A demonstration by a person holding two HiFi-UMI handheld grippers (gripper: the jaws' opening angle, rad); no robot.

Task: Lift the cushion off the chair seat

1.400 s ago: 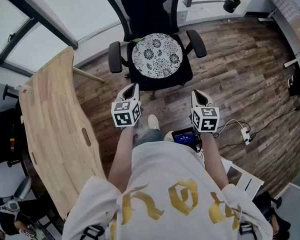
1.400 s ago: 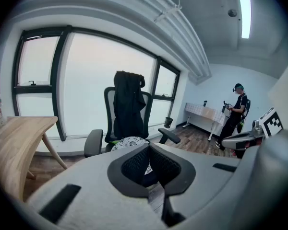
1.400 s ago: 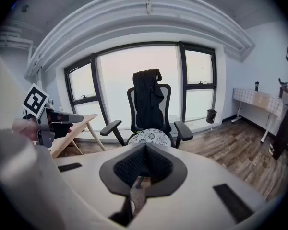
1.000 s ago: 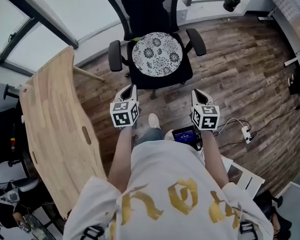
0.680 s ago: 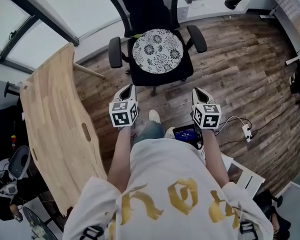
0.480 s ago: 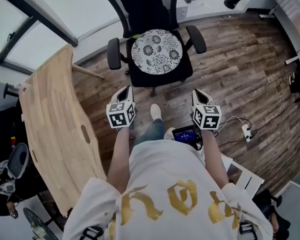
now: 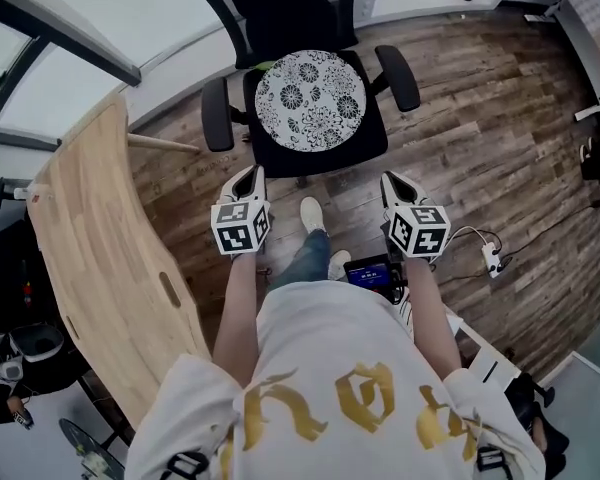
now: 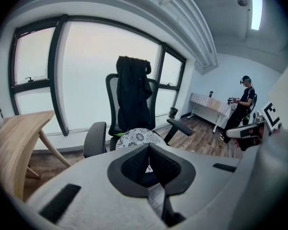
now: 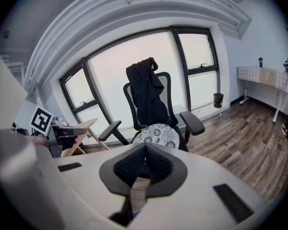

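Near: left gripper (image 7: pixel 248 173) and right gripper (image 7: pixel 390 179), fingers closed, empty. Both have moved closer to black mesh office chair (image 7: pixel 325 151) than a second ago, short of seat front edge. Far: round white black-floral fabric cushion (image 7: pixel 310 100) unmoved, centred on seat.

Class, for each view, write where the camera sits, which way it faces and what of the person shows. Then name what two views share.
Head view: on the person's head, facing steeply down at the chair and cushion; shirt, left gripper and right gripper show.
Left gripper view: on the left gripper, facing the cushion along shut jaws; its shell shows.
Right gripper view: on the right gripper, facing the chair along shut jaws; its shell shows.
Shared: all show the cushion on the chair.
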